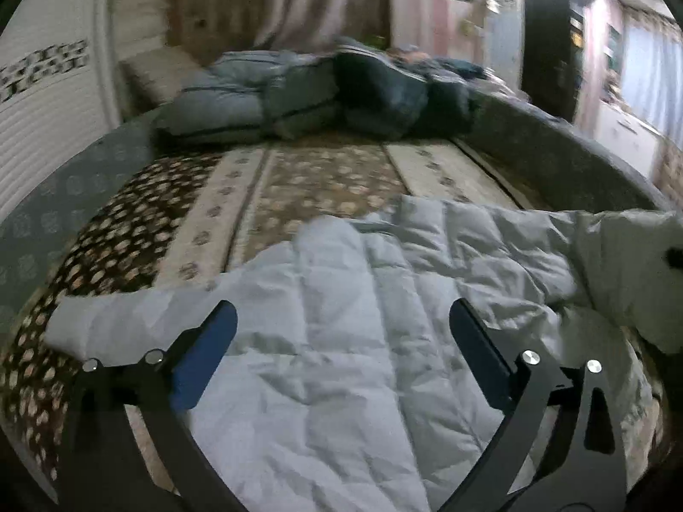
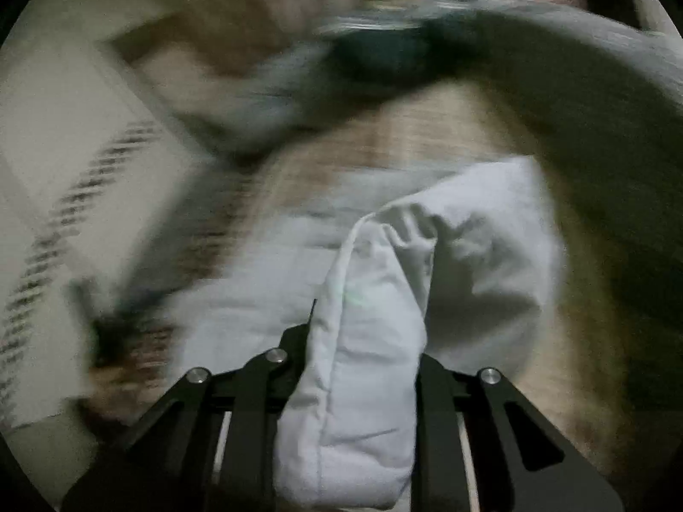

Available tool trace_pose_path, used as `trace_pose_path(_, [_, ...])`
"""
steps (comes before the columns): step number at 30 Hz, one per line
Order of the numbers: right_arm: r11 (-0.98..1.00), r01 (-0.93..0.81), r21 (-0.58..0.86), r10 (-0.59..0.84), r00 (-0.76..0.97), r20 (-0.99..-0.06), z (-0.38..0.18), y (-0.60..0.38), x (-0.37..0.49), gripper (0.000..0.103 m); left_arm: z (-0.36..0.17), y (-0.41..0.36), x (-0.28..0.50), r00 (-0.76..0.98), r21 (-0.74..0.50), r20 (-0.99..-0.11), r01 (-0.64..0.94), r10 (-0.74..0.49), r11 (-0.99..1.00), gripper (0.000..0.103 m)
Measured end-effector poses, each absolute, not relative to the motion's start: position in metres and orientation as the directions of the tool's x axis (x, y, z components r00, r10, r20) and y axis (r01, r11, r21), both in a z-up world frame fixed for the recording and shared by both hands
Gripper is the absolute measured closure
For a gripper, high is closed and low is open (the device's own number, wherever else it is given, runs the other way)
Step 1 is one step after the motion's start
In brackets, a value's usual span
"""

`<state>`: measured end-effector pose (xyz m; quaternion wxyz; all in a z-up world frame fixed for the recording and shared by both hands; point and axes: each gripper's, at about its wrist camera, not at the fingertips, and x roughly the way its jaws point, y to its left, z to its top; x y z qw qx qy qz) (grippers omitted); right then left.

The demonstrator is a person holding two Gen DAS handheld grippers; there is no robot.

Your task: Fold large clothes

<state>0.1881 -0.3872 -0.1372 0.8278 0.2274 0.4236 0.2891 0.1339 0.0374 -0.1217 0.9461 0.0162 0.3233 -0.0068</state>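
Note:
A pale grey quilted down jacket [image 1: 384, 298] lies spread on the patterned bed cover [image 1: 256, 196], one sleeve reaching left. My left gripper [image 1: 341, 328] hovers above the jacket's middle, its blue-padded fingers [image 1: 209, 354] wide apart with nothing between them. In the right wrist view, which is blurred by motion, my right gripper [image 2: 367, 341] is shut on a thick fold of the same pale jacket [image 2: 371, 341], and the cloth bulges out between and past the black fingers. That lifted part also shows at the right edge of the left wrist view.
Dark blue and grey padded garments [image 1: 324, 89] are piled at the far end of the bed. A grey padded bed rim [image 1: 576, 158] curves along the right side. A white ribbed panel [image 1: 47, 128] stands at the left.

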Motion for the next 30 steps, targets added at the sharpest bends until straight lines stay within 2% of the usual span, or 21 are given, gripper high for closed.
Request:
trace_pose_path(2, [0.63,-0.404,0.663,0.773,0.404,-0.488,-0.128,-0.339,0.195,0.083,-0.117,0.053,0.129,0.8,0.015,-0.599,-0.03,0.033,0.999,0.003])
trace_pose_path(3, [0.594,-0.455,0.664,0.804,0.375,-0.462,-0.127,-0.312,0.198,0.078,-0.115,0.061,0.126,0.805,0.01,-0.591,-0.058,0.052,0.998,0.003])
trace_pose_path(4, [0.583,-0.481,0.655,0.813,0.36,-0.458,-0.128,-0.296,0.201,0.063,-0.114,0.071,0.122,0.81,0.001,-0.582,-0.09,0.073,0.996,0.003])
trace_pose_path(5, [0.575,-0.506,0.643,0.818,0.345,-0.461,-0.133,-0.275,0.207,0.044,-0.113,0.078,0.12,0.81,-0.004,-0.58,-0.109,0.086,0.994,0.003])
trace_pose_path(6, [0.564,-0.528,0.635,0.825,0.331,-0.457,-0.14,-0.258,0.211,0.003,-0.112,0.086,0.117,0.81,-0.007,-0.579,-0.126,0.099,0.992,0.003])
trace_pose_path(8, [0.573,-0.542,0.615,0.817,0.32,-0.479,-0.157,-0.24,0.218,0.002,-0.113,0.102,0.109,0.804,-0.008,-0.583,-0.152,0.119,0.988,0.003])
trace_pose_path(10, [0.634,-0.517,0.574,0.769,0.342,-0.541,-0.173,-0.231,0.232,0.002,-0.116,0.112,0.104,0.794,0.01,-0.595,-0.147,0.124,0.989,0.003])
trace_pose_path(12, [0.666,-0.502,0.551,0.743,0.388,-0.545,-0.172,-0.235,0.241,0.002,-0.118,0.116,0.1,0.791,0.028,-0.601,-0.125,0.117,0.992,0.003])
trace_pose_path(16, [0.786,-0.377,0.49,0.616,0.555,-0.56,-0.166,-0.277,0.253,0.002,-0.124,0.114,0.1,0.773,-0.001,-0.634,-0.041,0.031,0.999,0.003])
trace_pose_path(20, [0.903,-0.172,0.394,0.407,0.635,-0.656,-0.179,-0.336,0.255,0.002,-0.137,0.091,0.115,0.72,-0.115,-0.684,0.048,-0.114,0.992,0.003])
trace_pose_path(24, [0.939,-0.005,0.344,0.275,0.611,-0.742,-0.205,-0.397,0.255,0.002,-0.174,0.033,0.139,0.532,-0.225,-0.796,0.186,-0.29,0.957,0.003])
trace_pose_path(26, [0.947,0.028,0.32,0.241,0.598,-0.765,-0.207,-0.421,0.251,0.002,-0.193,0.002,0.148,0.446,-0.252,-0.829,0.243,-0.339,0.937,0.003])
trace_pose_path(28, [0.951,0.059,0.303,0.213,0.584,-0.784,-0.212,-0.439,0.245,0.002,-0.23,-0.028,0.162,0.318,-0.239,-0.893,0.262,-0.317,0.935,0.003])
trace_pose_path(29, [0.951,0.076,0.298,0.203,0.574,-0.793,-0.214,-0.445,0.243,0.002,-0.249,-0.037,0.167,0.264,-0.206,-0.926,0.248,-0.271,0.946,0.007])
trace_pose_path(30, [0.951,0.093,0.296,0.196,0.56,-0.805,-0.217,-0.453,0.239,0.002,-0.267,-0.044,0.174,0.224,-0.175,-0.947,0.237,-0.229,0.956,0.017])
